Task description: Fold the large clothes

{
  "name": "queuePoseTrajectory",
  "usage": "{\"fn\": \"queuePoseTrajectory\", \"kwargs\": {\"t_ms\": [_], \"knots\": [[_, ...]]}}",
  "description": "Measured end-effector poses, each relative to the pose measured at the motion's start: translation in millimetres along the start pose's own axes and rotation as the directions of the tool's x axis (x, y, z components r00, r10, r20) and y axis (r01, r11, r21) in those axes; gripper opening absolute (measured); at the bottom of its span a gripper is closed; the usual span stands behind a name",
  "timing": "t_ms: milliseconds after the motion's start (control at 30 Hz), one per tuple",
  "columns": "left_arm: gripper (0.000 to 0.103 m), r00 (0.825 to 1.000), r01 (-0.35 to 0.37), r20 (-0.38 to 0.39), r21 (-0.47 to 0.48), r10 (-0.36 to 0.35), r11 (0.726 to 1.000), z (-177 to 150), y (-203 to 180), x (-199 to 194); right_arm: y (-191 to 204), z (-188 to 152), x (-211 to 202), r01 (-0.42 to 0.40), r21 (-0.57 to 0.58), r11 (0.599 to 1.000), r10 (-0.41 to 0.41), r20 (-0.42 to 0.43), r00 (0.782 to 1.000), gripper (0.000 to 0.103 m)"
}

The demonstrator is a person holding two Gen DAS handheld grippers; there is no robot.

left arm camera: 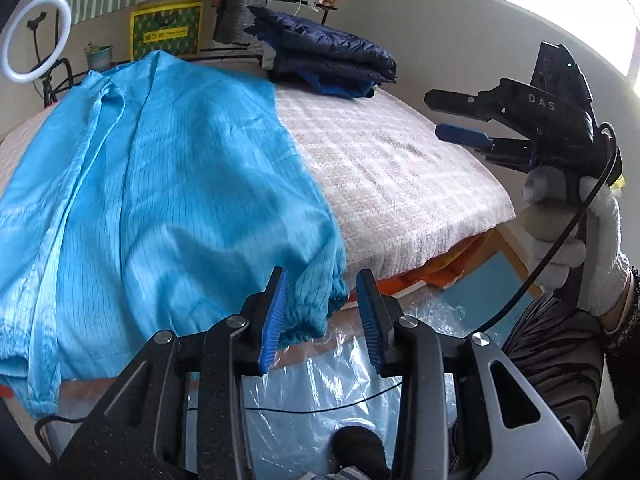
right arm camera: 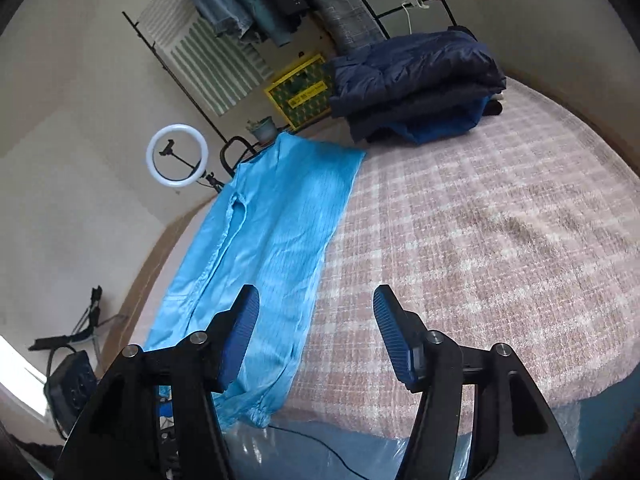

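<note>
With its blue ribbed pads standing apart, the left gripper (left arm camera: 322, 320) hangs just off the near edge of the bed, and the gathered elastic cuff (left arm camera: 320, 316) of the sky-blue, thin-striped work garment (left arm camera: 160, 184) lies in the gap between them without being pinched; it holds nothing. Judging by the cuff's drape over the edge, this end has been let down to lie flat. To its right, the right gripper (left arm camera: 460, 118), gripped by a white-gloved hand (left arm camera: 572, 236), is raised over the pink-and-white checked fleece blanket (left arm camera: 392, 176), jaws wide and empty; from its own camera the right gripper's pads frame bare blanket beside the garment. The one sky-blue garment lies stretched lengthwise along the left part of the bed, folded to a long strip, probably ready for a crosswise fold. Farther off sits one stack of folded dark navy quilted jackets (left arm camera: 324, 60), likely finished pieces set aside. One white ring light (left arm camera: 38, 38) stands beyond the bed.
</note>
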State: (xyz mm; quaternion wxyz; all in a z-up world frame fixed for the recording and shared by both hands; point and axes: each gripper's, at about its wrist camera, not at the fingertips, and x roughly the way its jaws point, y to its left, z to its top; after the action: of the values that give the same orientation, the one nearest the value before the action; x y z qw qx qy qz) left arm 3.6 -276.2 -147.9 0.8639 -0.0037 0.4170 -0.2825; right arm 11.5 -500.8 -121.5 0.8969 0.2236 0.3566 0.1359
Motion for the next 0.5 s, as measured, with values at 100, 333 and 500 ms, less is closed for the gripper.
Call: {"fn": "queuePoseTrajectory", "kwargs": {"t_ms": [100, 333, 500], "knots": [[0.035, 1.0, -0.012, 0.027, 0.02, 0.012, 1.0, 5, -3, -3, -5, 0, -5, 0.01, 0.009, 1.0, -0.01, 0.011, 1.0, 0.06], [0.037, 0.999, -0.035, 0.02, 0.054, 0.033, 0.998, 9, -1, 5, -15, 4, -18, 0.024, 0.063, 0.998, -0.028, 0.055, 0.998, 0.06], [0.042, 0.999, -0.037, -0.015, 0.167, 0.04, 0.985, 4, -18, 17, -20, 5, -26, 0.017, 0.082, 0.997, -0.023, 0.075, 0.997, 0.06]]}}
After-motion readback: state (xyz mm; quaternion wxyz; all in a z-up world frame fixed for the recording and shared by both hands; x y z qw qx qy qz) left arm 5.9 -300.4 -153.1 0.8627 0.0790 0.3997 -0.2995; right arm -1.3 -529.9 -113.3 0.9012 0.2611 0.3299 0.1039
